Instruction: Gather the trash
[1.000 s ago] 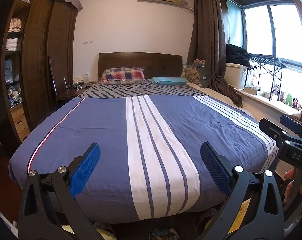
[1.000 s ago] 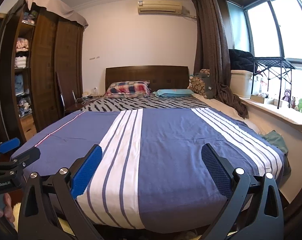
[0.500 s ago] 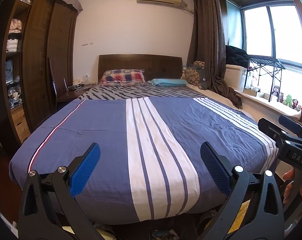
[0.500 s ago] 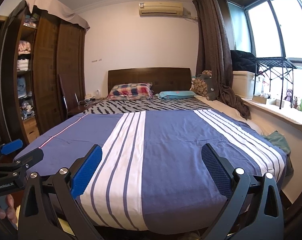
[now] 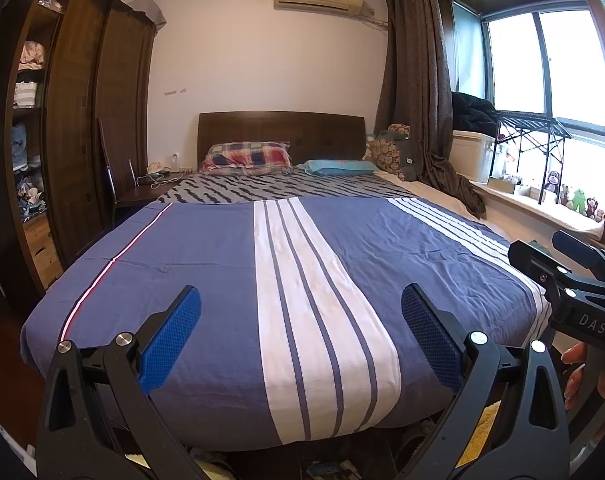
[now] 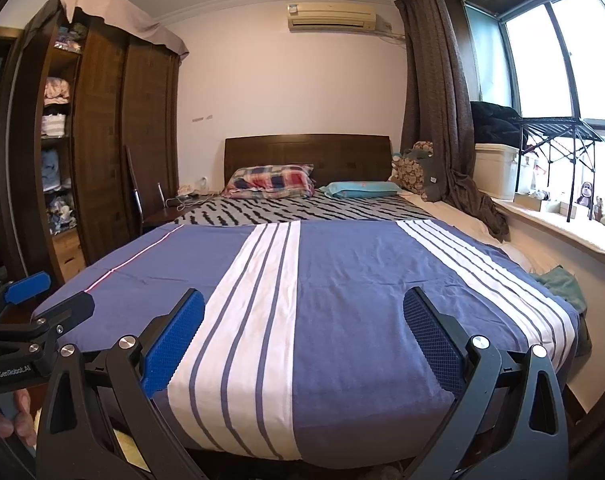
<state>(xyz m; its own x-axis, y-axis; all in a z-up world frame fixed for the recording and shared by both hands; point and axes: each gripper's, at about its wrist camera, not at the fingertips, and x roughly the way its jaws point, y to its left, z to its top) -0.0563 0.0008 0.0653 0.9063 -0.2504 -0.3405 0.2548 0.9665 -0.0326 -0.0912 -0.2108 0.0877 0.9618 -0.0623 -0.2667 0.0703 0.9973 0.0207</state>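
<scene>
Both views have tilted slightly downward over the bed (image 5: 342, 272); nothing else changed. The left gripper (image 5: 300, 334) and right gripper (image 6: 304, 334) hold fingers spread, empty. No trash is evident on it yet, so searching likely continues.

Bed (image 5: 230, 264) fills middle of room, dark wooden headboard (image 5: 280, 132) against far wall. Blue cover (image 6: 350, 280) with white stripe bands spread smooth over near part, hanging over foot edge. Beyond it, zebra-striped sheet (image 5: 278, 190). At head: plaid pillow (image 5: 248, 157) left, teal pillow (image 5: 340, 167) right, patterned cushion (image 5: 386, 150) at right corner by curtain. Green cloth (image 6: 560, 282) lies at bed's right edge, just beside cover. Floor under foot of bed holds small clutter, too dim to identify.
</scene>
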